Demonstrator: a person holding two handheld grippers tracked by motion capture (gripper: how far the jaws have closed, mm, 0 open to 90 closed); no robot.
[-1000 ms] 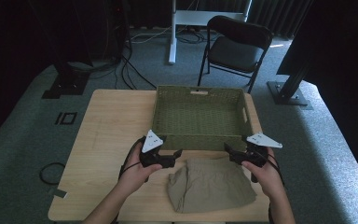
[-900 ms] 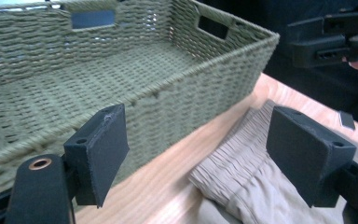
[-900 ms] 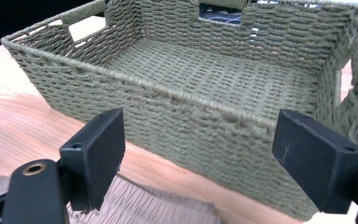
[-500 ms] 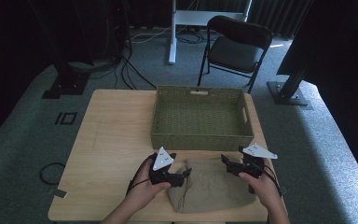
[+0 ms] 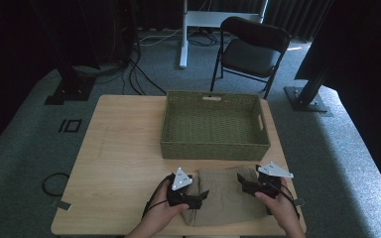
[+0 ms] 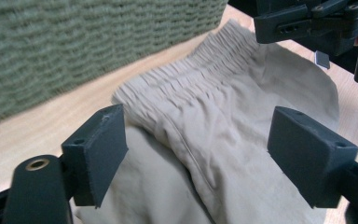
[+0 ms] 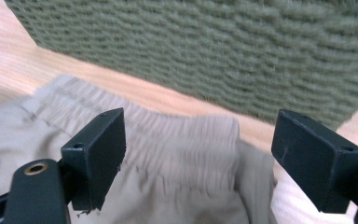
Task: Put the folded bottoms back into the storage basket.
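A folded khaki garment (image 5: 222,199) with an elastic waistband (image 6: 200,74) lies on the wooden table (image 5: 119,163), just in front of a green woven basket (image 5: 213,146). My left gripper (image 5: 202,196) is low over the garment's left edge. Its jaws stand wide apart over the cloth (image 6: 203,149), with the pads (image 6: 98,151) off the fabric. My right gripper (image 5: 241,182) is at the garment's far right corner, open over the waistband (image 7: 205,149), with the basket wall (image 7: 223,51) right behind. Across the garment in the left gripper view is the right gripper's black body (image 6: 317,28).
The basket takes up the far middle of the table and has nothing in it. Bare tabletop stretches to the left. Past the table stand a black folding chair (image 5: 250,49) and a white stand (image 5: 183,34). Cables run over the carpet.
Both hands have come down and back from the basket's front edge onto the garment. The left gripper has also shifted right, onto the garment's left edge. Both stay open.
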